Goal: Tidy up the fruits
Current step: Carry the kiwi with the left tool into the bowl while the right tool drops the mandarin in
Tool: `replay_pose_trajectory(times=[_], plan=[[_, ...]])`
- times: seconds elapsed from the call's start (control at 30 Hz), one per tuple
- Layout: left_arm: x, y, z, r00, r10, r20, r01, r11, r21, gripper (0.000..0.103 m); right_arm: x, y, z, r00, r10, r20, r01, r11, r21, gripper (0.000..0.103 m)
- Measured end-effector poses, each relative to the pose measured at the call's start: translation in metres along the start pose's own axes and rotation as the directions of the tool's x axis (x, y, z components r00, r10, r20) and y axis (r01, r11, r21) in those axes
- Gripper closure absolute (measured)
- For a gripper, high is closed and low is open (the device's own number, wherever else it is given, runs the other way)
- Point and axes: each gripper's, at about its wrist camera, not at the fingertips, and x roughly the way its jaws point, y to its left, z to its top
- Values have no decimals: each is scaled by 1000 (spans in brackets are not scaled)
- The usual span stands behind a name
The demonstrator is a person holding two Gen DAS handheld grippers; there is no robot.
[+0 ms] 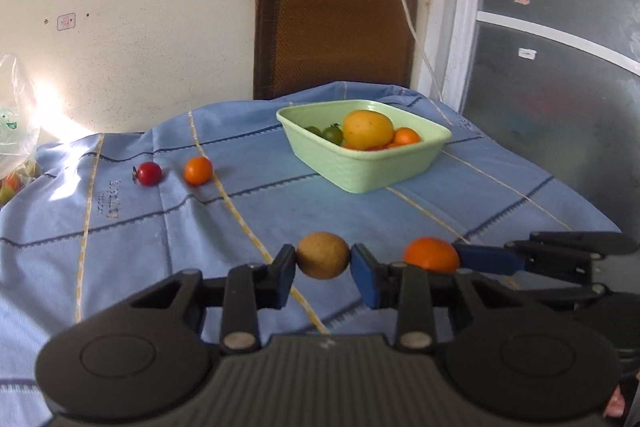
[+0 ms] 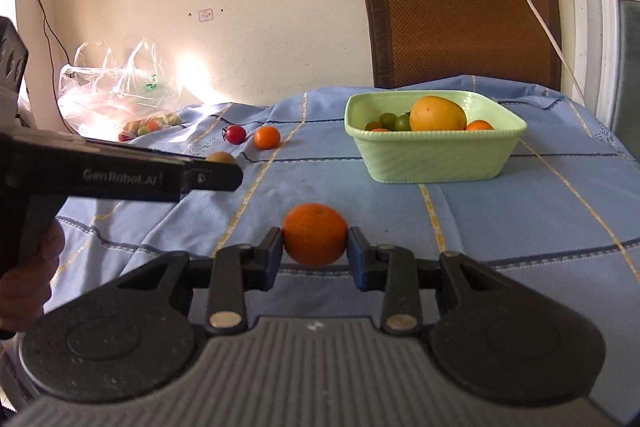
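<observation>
Between left fingers (image 1: 286, 267) — kiwi (image 1: 323, 255), between right — orange (image 2: 315, 234)

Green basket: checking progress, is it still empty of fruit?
No, the green basket already holds a mango and several small fruits.

Both hand-held grippers (image 1: 323, 259) (image 2: 315, 243) clamped

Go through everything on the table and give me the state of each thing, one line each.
left gripper: shut on the brown fruit
right gripper: shut on the orange
green basket: upright, partly filled with fruit
mango: lying in the basket
red tomato: loose on the cloth
small orange fruit: loose beside the tomato
plastic bag: open, fruit inside
</observation>
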Motion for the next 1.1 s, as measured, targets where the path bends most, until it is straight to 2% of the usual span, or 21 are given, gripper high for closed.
replay_pose_trajectory(times=[0.1, 0.27, 0.5, 0.57, 0.63, 0.7, 0.77, 0.83, 1.0, 1.1], plan=[[-3, -19, -17, 1000, 16, -18, -15, 999, 46, 72, -12, 2, -12, 1000, -7, -6, 7, 1000, -17, 65], [2, -28, -28, 998, 21, -57, -18, 998, 53, 72, -17, -1, -26, 1000, -20, -23, 20, 1000, 0, 65], [-3, -31, -30, 998, 52, -42, -49, 997, 59, 65, -19, -3, -28, 1000, -12, -15, 12, 1000, -6, 64], [-4, -31, -31, 998, 53, -41, -50, 997, 62, 65, -20, -3, -29, 1000, -6, -13, 6, 1000, -11, 64], [-2, -33, -32, 998, 42, -47, -39, 996, 75, 72, -22, -3, -31, 1000, 0, -12, 0, 1000, -18, 64], [-1, -36, -32, 998, 49, -43, -45, 995, 88, 72, -20, -3, -33, 1000, 10, -17, -10, 1000, -27, 66], [2, -34, -23, 998, 26, -52, -22, 997, 70, 72, -20, -5, -34, 1000, 13, -6, -13, 1000, -22, 67], [4, -28, -5, 999, -38, -39, 39, 999, 22, 72, -20, -11, -28, 1000, 12, 15, -12, 1000, -5, 67], [26, -24, 58, 996, -68, 55, 67, 998, 12, 72, -15, -38, 3, 991, -40, 129, 37, 999, 29, 67], [56, -21, 90, 994, -85, 68, 85, 996, -5, 72, -4, -58, 23, 979, -86, 184, 79, 996, 42, 67]])
